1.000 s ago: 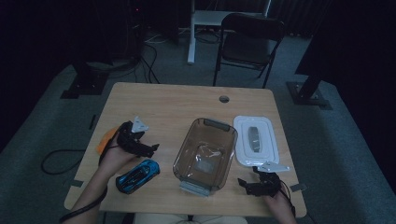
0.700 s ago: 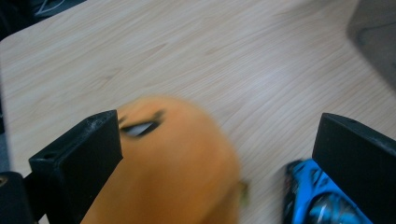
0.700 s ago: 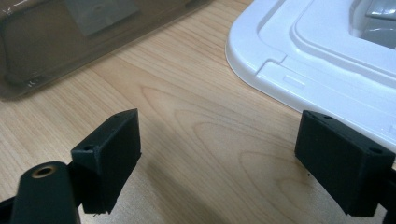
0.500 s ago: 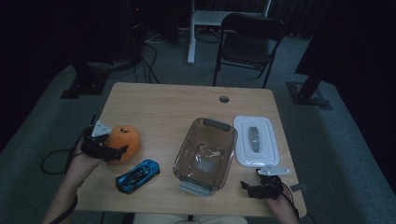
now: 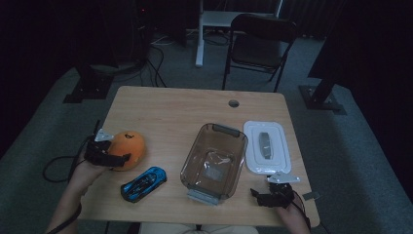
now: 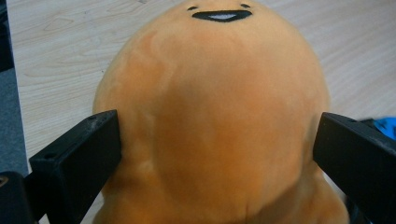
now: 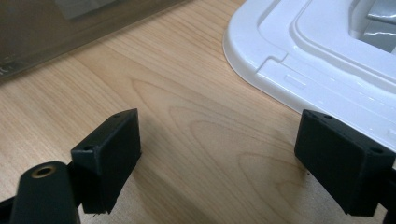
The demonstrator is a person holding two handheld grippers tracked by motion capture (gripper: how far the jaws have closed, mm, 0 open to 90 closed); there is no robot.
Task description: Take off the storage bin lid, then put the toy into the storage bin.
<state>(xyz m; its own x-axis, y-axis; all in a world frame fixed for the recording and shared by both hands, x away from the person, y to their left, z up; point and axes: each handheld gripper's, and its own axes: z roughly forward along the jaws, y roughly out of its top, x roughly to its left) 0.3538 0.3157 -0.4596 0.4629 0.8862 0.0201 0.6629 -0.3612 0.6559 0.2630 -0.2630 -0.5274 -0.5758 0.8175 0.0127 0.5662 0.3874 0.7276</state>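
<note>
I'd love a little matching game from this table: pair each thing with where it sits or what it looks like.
Things:
1. orange plush toy
2. blue toy car
3. clear plastic container
4. white lid

Descriptions:
A. lies flat at the table's right side, near the right gripper
B. stands open, nothing inside, mid-table
C. sits between the open fingers of the left gripper
D. lies near the front edge, just in front of the plush

Pairs: 1-C, 2-D, 3-B, 4-A
</note>
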